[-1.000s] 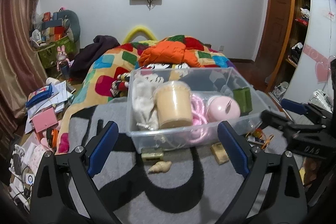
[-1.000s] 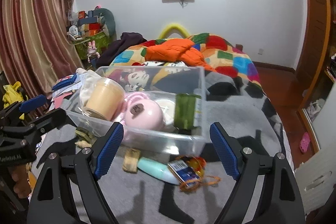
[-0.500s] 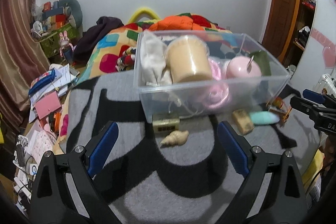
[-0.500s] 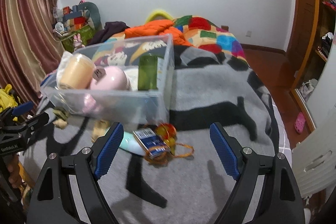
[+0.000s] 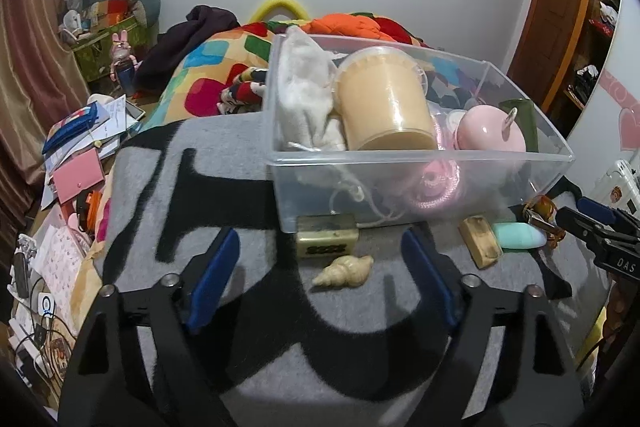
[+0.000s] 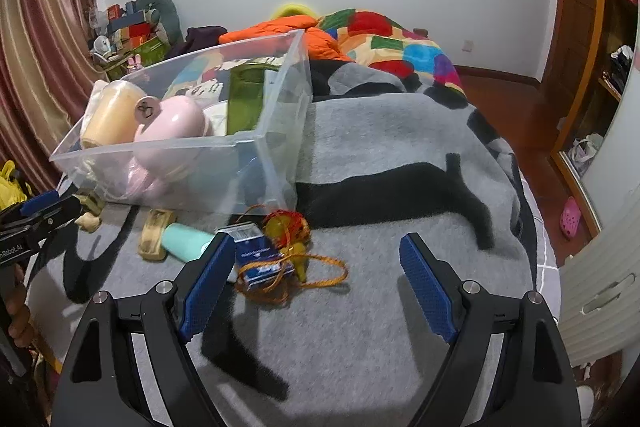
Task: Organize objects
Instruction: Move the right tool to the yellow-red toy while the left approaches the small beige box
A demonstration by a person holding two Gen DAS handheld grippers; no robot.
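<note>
Both grippers hang over the bed's grey and black blanket, pointed down at the clutter. The left gripper has its blue pads apart and closing in right now, with nothing pressed between them. Just ahead of it, between the fingers, lies a pale seashell on the blanket. Right beyond the shell sits a small olive-gold box, tucked against the front wall of the clear plastic bin.

Past the left gripper's right finger there's a tan block, and touching it a mint green tube. Inside the bin, further ahead, I can see a beige tub lying tilted, a white cloth bag to its left, a pink round case to its right, and pink cord pressed against the front wall.

The right gripper stands wide open, empty. Just ahead of its left finger lies a blue packet, tangled with orange string and a yellow and red trinket. The bin sits ahead and to the left of this gripper, a green container upright in its near corner. The other gripper pokes in at the far left edge there.
</note>
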